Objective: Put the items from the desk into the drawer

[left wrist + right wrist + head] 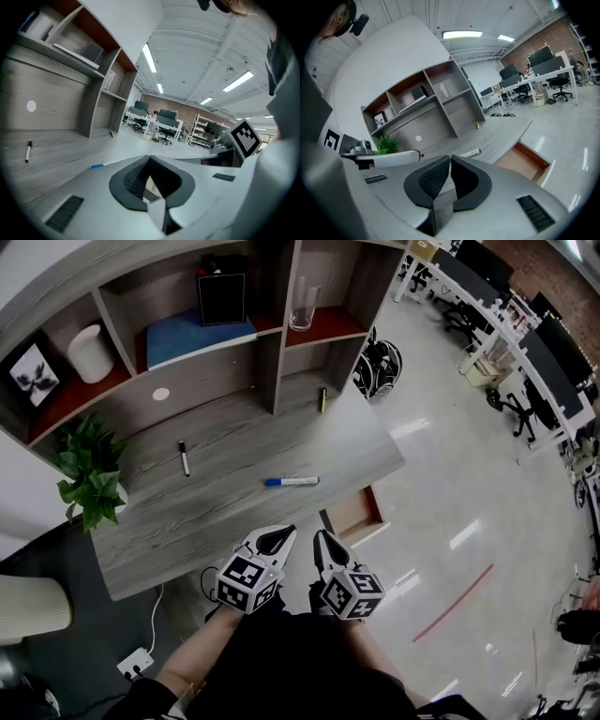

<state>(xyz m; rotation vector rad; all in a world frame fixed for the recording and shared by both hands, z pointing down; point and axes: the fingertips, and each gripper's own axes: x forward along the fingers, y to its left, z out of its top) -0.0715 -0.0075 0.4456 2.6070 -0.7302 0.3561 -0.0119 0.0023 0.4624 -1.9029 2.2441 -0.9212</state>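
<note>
Beside desk (234, 512), both claws (284, 534) (320, 538) closed, empty

Left gripper (278, 538) and right gripper (323, 542) side by side, fingers (433, 179) together, empty.

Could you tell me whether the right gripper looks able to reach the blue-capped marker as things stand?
Probably yes: the marker lies alone on bare desk just ahead of the right gripper, with nothing between them. Its jaws are shut, so they would have to open first.
</note>
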